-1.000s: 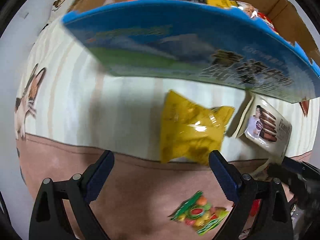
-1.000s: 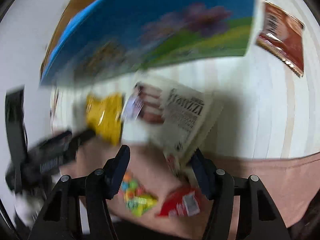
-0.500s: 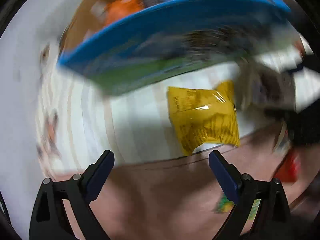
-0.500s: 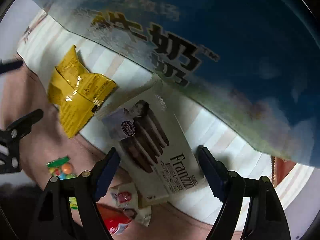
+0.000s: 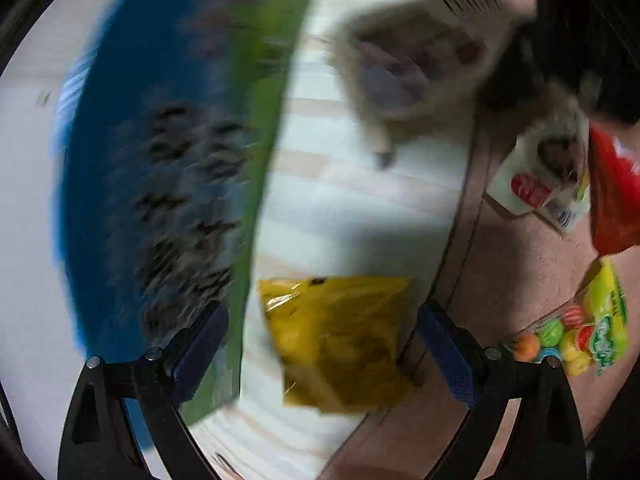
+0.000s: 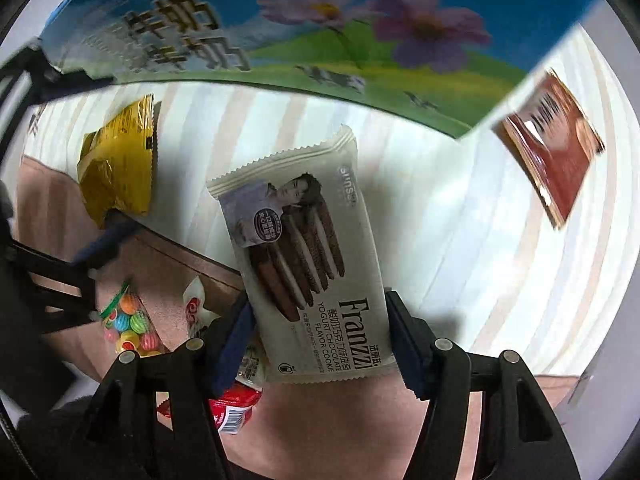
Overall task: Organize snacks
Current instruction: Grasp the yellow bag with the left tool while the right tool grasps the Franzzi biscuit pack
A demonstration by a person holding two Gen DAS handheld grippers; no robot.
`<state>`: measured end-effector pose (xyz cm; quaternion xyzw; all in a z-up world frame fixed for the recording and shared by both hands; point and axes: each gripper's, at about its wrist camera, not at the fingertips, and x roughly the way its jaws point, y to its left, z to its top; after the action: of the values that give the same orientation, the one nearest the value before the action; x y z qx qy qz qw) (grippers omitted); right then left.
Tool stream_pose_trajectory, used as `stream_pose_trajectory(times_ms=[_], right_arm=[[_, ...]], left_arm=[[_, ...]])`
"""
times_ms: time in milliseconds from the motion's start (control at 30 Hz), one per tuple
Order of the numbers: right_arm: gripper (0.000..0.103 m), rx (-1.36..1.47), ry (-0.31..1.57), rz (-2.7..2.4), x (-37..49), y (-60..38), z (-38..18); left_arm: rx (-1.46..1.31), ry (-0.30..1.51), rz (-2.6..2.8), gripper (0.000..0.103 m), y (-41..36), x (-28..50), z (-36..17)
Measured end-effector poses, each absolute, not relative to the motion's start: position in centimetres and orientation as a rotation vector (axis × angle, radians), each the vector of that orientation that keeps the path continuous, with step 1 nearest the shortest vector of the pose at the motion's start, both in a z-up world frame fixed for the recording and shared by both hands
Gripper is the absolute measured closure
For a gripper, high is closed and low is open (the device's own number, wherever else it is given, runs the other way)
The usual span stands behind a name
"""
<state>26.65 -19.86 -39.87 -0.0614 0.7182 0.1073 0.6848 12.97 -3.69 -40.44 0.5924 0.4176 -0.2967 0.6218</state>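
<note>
My right gripper (image 6: 320,336) is shut on a white Franzzi cookie packet (image 6: 304,256), its pads pressing both long edges. The packet also shows blurred in the left wrist view (image 5: 416,72). My left gripper (image 5: 322,344) is open with a yellow snack bag (image 5: 340,340) lying between its fingers on the striped cloth; the bag also shows in the right wrist view (image 6: 116,168). The blue and green milk carton box (image 6: 320,28) stands behind the snacks and runs along the left in the left wrist view (image 5: 160,184).
A brown sachet (image 6: 552,148) lies at the right on the striped cloth (image 6: 460,220). A fruit candy bag (image 5: 576,332), a small white packet (image 5: 536,184) and a red packet (image 5: 612,200) lie on the pink mat (image 5: 520,272).
My right gripper has closed on the Franzzi packet. My left gripper has swung round and moved in so the yellow bag sits between its open fingers.
</note>
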Motion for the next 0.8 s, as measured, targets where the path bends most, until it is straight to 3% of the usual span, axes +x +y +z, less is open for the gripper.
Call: stream_pose_trajectory(times_ms=[67,133,267,400,533,633,700,800], right_arm=[[0.037,-0.149,1.611,0.226,26.4,-20.9,-39.9],[0.037,-0.123,1.617,0.222,26.6,-21.5,-39.9],[0.037,-0.096,1.617,0.199,27.3,-21.6,-39.6],[0.037,-0.005,1.613,0.139,26.7,-24.1,-39.1],[0.037,0.161,1.582,0.032,26.7,-26.3,-39.0],[0.037,0.333,1.553,-0.04,27.0,-28.3,-39.0],[0.033,0.401,1.566,-0.036,27.4,-29.2,-39.2],[0.022,0.421,1.605,0.002,28.3,-29.7,-39.2]], left_arm=[[1.343,0.992,-0.711,0.011,-3.7,13.0,-41.4],[1.303,1.039,-0.737,0.029,-3.2,13.0,-41.8],[1.137,1.148,-0.693,0.046,-1.7,12.9,-41.8],[0.82,1.296,-0.516,0.047,1.8,13.4,-41.1],[0.327,1.518,-0.256,0.047,8.1,14.3,-41.7],[-0.033,1.588,-0.137,0.047,12.9,14.6,-42.5],[-0.206,1.618,-0.117,0.047,15.3,14.3,-43.5],[-0.255,1.646,-0.154,0.04,16.5,14.4,-44.0]])
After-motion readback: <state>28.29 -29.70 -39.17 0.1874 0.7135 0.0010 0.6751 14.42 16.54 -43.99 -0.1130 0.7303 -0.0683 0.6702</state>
